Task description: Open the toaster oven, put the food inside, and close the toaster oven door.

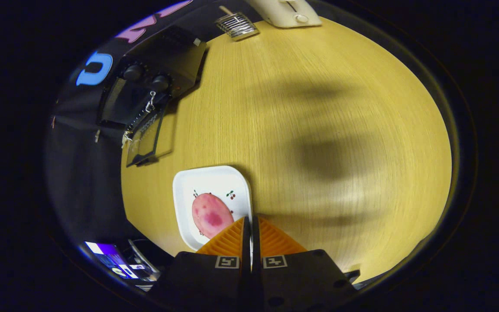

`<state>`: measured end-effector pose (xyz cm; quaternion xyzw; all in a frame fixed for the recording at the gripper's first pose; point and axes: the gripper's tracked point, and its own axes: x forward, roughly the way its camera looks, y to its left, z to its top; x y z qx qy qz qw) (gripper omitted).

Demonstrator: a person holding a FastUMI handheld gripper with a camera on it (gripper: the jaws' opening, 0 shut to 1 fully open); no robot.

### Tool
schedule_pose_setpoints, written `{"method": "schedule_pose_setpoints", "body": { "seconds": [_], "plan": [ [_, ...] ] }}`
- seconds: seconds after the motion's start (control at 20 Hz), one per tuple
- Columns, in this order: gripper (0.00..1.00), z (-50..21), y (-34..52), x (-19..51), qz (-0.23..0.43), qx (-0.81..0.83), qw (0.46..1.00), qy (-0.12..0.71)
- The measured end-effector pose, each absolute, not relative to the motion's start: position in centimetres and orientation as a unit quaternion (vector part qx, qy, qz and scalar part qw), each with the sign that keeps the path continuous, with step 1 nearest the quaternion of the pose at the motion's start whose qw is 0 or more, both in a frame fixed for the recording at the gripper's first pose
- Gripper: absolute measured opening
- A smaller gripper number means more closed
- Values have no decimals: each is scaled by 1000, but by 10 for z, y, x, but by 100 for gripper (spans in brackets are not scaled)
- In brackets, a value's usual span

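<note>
While hovering above the table:
Gripper [251, 223]: orange ribbed fingers [228, 240] pressed together, nothing between them, tips over the near edge of the plate.
Food [212, 215]: pink-red oval piece, just ahead and left of the fingertips, lying on the plate, partly hidden by the left finger.
Plate [210, 180]: white, rounded square, small cherry prints, near the table's left border.
Toaster oven [154, 84]: black, far ahead and left of the fingers, at the table's far-left corner; door [145, 138] dropped open toward the plate, two knobs on the front.
Table [319, 130]: pale yellow wood grain, soft dark shadows ahead and right of the fingers.
Far edge, beyond the fingers: small metal rack [236, 26] and a cream appliance [288, 13].
Room: black cloth wall behind the oven.
</note>
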<state>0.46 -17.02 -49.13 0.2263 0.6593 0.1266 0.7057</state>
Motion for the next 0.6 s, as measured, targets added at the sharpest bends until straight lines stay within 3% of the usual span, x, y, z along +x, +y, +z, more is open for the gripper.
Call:
{"method": "schedule_pose_setpoints", "body": {
  "seconds": [0.6],
  "plan": [
    [5, -418, -67, -18, 90, 425, 674, 598]
  ]
}}
